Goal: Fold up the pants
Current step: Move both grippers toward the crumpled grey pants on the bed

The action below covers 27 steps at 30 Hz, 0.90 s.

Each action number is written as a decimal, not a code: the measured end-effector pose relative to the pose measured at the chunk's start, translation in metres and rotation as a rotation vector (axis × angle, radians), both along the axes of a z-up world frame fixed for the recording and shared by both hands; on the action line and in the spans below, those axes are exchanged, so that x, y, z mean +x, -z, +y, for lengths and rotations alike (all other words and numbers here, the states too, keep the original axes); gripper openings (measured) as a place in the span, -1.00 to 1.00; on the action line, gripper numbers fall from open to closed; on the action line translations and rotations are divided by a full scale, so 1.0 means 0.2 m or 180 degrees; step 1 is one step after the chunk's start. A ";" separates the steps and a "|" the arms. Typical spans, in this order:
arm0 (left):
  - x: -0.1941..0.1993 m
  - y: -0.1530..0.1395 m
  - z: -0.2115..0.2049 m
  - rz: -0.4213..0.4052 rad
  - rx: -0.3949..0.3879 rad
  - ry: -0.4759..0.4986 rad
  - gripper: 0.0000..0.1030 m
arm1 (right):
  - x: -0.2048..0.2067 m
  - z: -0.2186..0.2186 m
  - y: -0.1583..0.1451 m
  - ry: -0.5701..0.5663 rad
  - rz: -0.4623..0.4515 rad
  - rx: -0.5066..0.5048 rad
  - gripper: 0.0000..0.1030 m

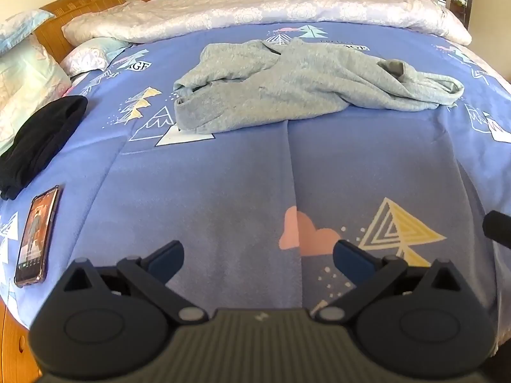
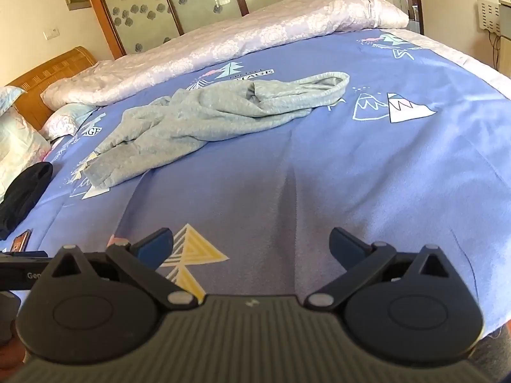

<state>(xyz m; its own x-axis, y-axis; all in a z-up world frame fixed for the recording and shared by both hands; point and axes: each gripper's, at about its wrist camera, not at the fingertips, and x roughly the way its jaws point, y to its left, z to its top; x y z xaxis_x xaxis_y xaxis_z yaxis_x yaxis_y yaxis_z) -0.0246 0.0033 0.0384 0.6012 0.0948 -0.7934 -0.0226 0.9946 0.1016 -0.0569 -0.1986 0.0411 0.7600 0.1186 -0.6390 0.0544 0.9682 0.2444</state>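
So the bed (image 1: 223, 191) with the blue tree-print sheet takes up basically everything, with a pale quilt (image 1: 255, 6) bunched along its far side. The grey pants (image 1: 287, 89) are the landmark here: crumpled in a heap mid-bed, just in front of that quilt. Their long axis runs left-right across both views, cuffed leg end (image 2: 99, 175) toward the headboard side, waistband (image 2: 319, 83) at the other end.

Both claws sit well short of the pants, on the near side, over bare sheet. The left gripper (image 1: 258, 260) and right gripper (image 2: 251, 245) are each spread wide with nothing between the fingers.

My guess: left is closer to the cuff end, right to the waistband, so each takes 1 end.

Smaller stuff: a black garment (image 1: 38, 140) and a phone (image 1: 35, 236) lie off past the cuff end.
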 end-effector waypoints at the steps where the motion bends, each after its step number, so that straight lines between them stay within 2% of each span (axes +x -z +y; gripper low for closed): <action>1: 0.00 0.00 0.00 0.0003 -0.0008 -0.0002 1.00 | 0.00 0.00 0.00 -0.0002 -0.0003 0.0005 1.00; 8: 0.00 0.01 0.01 -0.0011 -0.0001 0.0009 1.00 | 0.02 0.00 0.01 -0.0054 0.0024 0.0013 0.70; 18: 0.00 0.02 0.01 -0.0023 -0.0063 0.0024 1.00 | 0.02 0.01 0.02 -0.0087 0.0061 -0.0021 0.40; 27: -0.01 0.02 0.03 -0.0170 -0.0169 0.0019 1.00 | 0.05 0.01 0.02 -0.0138 0.0037 -0.0049 0.11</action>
<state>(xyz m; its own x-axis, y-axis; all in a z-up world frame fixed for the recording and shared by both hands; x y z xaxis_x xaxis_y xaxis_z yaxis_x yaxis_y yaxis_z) -0.0271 0.0086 0.0350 0.6432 0.0497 -0.7641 -0.0208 0.9987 0.0474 -0.0472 -0.1969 0.0368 0.7470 0.1413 -0.6496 0.0150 0.9733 0.2290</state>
